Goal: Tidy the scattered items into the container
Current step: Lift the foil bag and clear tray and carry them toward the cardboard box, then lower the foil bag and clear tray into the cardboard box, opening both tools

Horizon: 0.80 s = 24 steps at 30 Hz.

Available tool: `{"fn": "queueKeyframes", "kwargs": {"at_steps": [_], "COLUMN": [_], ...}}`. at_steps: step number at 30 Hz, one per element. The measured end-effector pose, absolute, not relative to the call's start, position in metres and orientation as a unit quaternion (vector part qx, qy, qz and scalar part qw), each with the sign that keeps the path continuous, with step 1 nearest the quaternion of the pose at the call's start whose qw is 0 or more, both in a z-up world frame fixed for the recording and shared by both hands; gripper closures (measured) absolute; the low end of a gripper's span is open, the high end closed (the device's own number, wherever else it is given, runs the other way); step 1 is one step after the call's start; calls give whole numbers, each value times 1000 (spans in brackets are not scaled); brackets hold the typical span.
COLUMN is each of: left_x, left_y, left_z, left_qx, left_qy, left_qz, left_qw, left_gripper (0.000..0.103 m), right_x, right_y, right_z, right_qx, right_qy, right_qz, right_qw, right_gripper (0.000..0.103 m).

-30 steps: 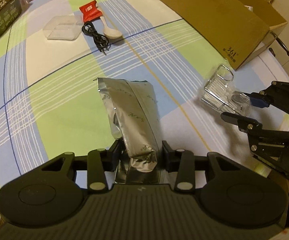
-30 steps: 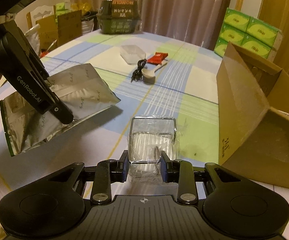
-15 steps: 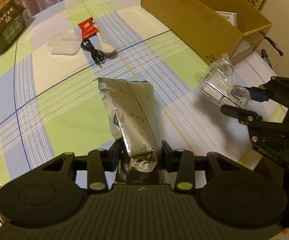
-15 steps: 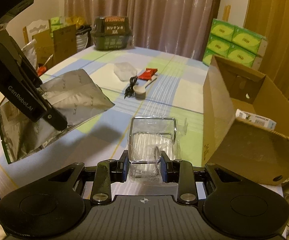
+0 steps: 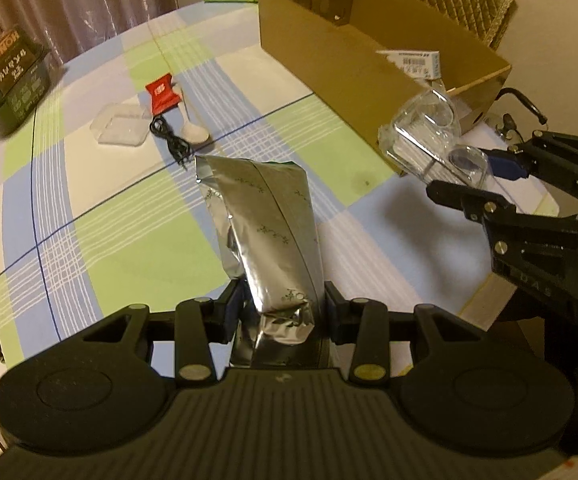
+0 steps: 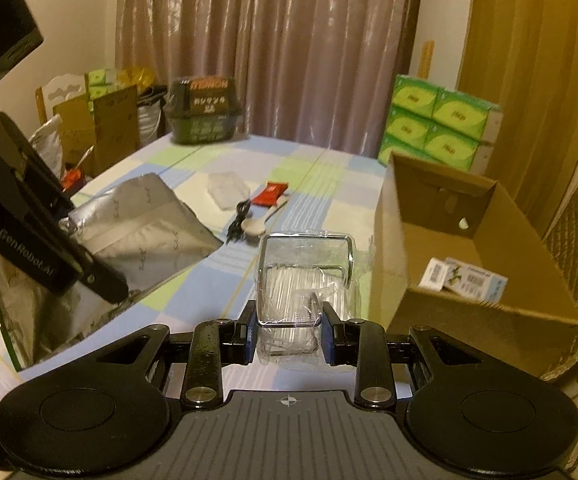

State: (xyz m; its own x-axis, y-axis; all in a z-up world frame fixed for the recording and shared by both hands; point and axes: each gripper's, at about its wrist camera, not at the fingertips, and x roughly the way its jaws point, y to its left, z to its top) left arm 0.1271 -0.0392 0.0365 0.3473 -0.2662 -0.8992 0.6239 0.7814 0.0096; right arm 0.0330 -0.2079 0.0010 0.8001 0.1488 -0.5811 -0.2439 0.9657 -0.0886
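Observation:
My left gripper (image 5: 285, 306) is shut on the lower end of a silver foil pouch (image 5: 263, 224), held above the checked tablecloth. My right gripper (image 6: 289, 332) is shut on a clear plastic pack (image 6: 303, 280) with a metal frame, also lifted off the table. In the left wrist view that clear pack (image 5: 429, 136) hangs just in front of the open cardboard box (image 5: 353, 68), and the right gripper (image 5: 473, 172) shows at the right edge. The cardboard box (image 6: 401, 248) stands to the right, with a small white carton (image 6: 465, 280) lying inside. In the right wrist view the foil pouch (image 6: 137, 224) hangs at the left.
On the far table lie a red sachet (image 5: 163, 94), a black cable (image 5: 171, 142), a white spoon (image 5: 193, 128) and a clear lid (image 5: 121, 130). A dark green box (image 5: 5, 80) sits at the table's far left edge. Green tissue packs (image 6: 441, 124) and a chair (image 6: 577, 232) stand beyond the box.
Both grippers have risen with their loads; the table looks farther below. The cardboard box now shows its open inside, and the clear pack sits closer to its near wall.

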Motion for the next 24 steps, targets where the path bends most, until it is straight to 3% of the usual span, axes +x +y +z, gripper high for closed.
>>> {"fn": "queueKeyframes", "kwargs": {"at_steps": [24], "left_x": [140], "left_y": [-146], "left_z": [85], "left_qx": [148], "left_qy": [451], "left_qz": [-336], "left_qw": [814], "left_gripper": [67], "right_x": [56], "right_y": [-297], "right_z": [53], "right_qx": [-67], "right_qy": [248], "right_qz": [31], "right_qw": [966], "right_gripper": [75]}}
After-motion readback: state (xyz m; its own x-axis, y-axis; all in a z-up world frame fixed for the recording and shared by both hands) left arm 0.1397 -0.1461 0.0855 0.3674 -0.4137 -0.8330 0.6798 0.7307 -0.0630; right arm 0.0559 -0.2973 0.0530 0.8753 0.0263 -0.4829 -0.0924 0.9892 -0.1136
